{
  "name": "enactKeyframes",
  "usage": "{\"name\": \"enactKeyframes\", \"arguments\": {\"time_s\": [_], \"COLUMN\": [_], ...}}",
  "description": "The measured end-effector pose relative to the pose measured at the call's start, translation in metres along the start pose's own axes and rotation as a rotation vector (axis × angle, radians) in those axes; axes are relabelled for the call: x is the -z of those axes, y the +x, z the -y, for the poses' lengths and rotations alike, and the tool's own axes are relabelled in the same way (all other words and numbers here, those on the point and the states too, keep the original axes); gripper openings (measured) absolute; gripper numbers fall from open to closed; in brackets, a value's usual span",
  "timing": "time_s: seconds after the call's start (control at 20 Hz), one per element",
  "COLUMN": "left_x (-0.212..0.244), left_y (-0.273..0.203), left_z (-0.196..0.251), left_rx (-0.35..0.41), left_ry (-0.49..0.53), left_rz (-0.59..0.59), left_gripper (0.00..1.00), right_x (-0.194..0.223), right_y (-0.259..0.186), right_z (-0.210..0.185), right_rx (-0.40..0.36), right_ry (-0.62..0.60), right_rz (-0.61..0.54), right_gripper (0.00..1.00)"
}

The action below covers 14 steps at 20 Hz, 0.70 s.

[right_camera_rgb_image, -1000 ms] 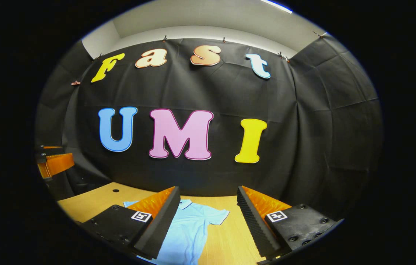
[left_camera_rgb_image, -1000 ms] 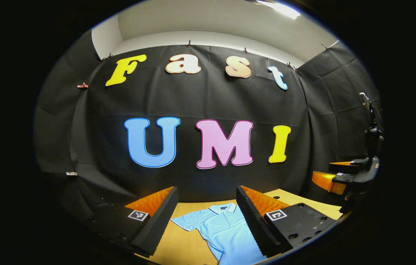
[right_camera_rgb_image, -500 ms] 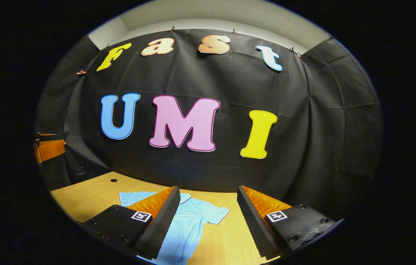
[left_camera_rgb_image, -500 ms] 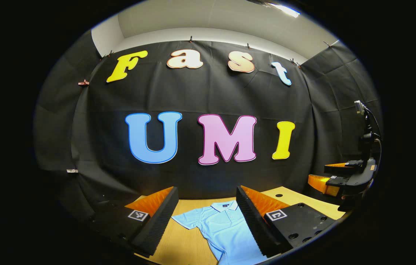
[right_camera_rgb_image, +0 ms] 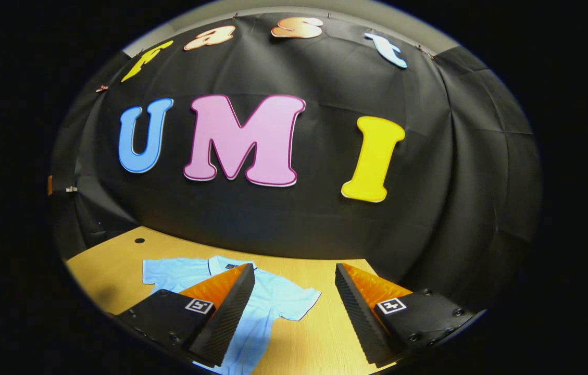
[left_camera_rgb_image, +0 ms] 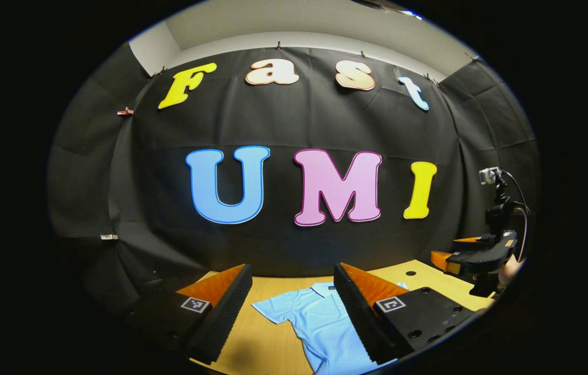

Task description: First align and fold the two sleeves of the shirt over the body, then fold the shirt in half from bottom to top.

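Note:
A light blue polo shirt [left_camera_rgb_image: 320,320] lies flat on the wooden table [left_camera_rgb_image: 267,346], collar toward the wall, both short sleeves spread out. My left gripper [left_camera_rgb_image: 294,312] hovers open above it, with the shirt's left sleeve and body showing between its fingers. In the right gripper view the shirt [right_camera_rgb_image: 278,297] sits lower left, its right sleeve [right_camera_rgb_image: 301,302] lying in the gap of my open right gripper [right_camera_rgb_image: 294,307], which is also above the cloth. The right gripper [left_camera_rgb_image: 473,258] shows far right in the left gripper view, held by a hand.
The table [right_camera_rgb_image: 116,265] runs back to the black cloth wall and has a small round hole [right_camera_rgb_image: 139,240] near its far left corner, seen again as a hole [left_camera_rgb_image: 411,273] in the left gripper view. Bare wood lies to the right of the shirt.
Both grippers have tipped downward and moved forward, so more of the table and shirt shows. The right gripper has dropped lower in the left gripper view. Both stayed open.

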State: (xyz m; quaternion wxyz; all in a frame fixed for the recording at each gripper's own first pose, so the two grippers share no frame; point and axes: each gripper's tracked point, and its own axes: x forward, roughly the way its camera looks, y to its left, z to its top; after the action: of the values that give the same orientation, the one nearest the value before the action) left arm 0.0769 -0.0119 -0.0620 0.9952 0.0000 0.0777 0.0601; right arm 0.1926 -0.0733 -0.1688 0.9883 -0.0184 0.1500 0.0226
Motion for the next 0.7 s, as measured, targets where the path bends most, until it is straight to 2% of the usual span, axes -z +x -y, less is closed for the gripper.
{"name": "enactKeyframes", "arguments": {"time_s": [0.4, 0.7], "left_x": [0.033, 0.056], "left_y": [0.041, 0.063], "left_z": [-0.019, -0.023], "left_rx": [-0.092, -0.129], "left_ry": [0.001, -0.007], "left_rz": [-0.093, -0.157], "left_gripper": [1.0, 1.0], "right_x": [0.095, 0.164], "right_y": [0.118, 0.167], "right_z": [0.025, 0.04], "right_rx": [0.011, 0.027], "right_ry": [0.046, 0.105], "right_rz": [-0.244, -0.404], "right_gripper": [0.97, 0.97]}}
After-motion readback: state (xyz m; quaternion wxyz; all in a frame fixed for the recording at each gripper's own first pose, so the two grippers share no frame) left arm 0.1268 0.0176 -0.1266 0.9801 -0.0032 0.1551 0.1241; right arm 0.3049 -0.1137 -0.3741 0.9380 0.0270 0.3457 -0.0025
